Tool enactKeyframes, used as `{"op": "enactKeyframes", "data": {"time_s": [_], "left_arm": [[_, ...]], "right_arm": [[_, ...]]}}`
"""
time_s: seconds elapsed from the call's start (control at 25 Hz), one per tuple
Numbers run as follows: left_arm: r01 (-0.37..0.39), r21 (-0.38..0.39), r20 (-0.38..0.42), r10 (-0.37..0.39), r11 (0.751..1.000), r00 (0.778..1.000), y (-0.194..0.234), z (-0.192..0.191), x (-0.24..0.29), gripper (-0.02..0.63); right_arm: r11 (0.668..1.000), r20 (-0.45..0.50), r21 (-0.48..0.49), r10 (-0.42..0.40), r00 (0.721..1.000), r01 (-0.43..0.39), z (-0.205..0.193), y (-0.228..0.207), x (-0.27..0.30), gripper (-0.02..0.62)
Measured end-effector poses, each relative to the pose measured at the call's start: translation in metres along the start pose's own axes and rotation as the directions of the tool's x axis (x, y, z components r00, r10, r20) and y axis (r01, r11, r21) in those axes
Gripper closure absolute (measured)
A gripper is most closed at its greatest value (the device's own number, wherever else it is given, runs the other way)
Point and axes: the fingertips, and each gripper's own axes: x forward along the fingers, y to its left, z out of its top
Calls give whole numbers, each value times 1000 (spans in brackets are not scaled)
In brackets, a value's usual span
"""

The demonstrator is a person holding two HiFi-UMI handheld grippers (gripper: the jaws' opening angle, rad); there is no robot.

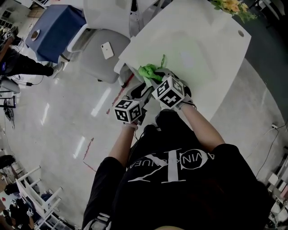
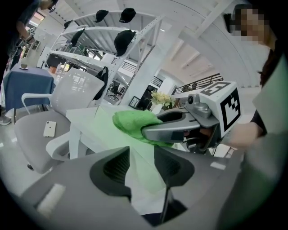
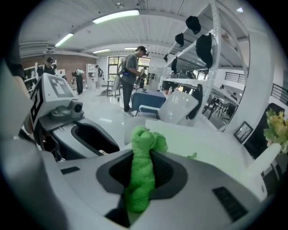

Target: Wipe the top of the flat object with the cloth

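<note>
The black shirt (image 1: pixel 198 191) partly reads "AVIN".

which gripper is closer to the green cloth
Right. The right gripper is clamped on the green cloth; the left gripper sits just beside it, jaws open, not touching the cloth.

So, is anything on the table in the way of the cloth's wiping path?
Nothing visible. The right gripper holds the green cloth at the white table's near edge; the top ahead looks bare, and the flowers sit at the far corner.
</note>
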Motion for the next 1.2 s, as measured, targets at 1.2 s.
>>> {"op": "enactKeyframes", "data": {"time_s": [1.2], "left_arm": [[-12,-10,7,12,1000,1000,6,11,12,449]], "right_arm": [[820,-223,357,-390,894,447,-149,-213,-86,523]]}}
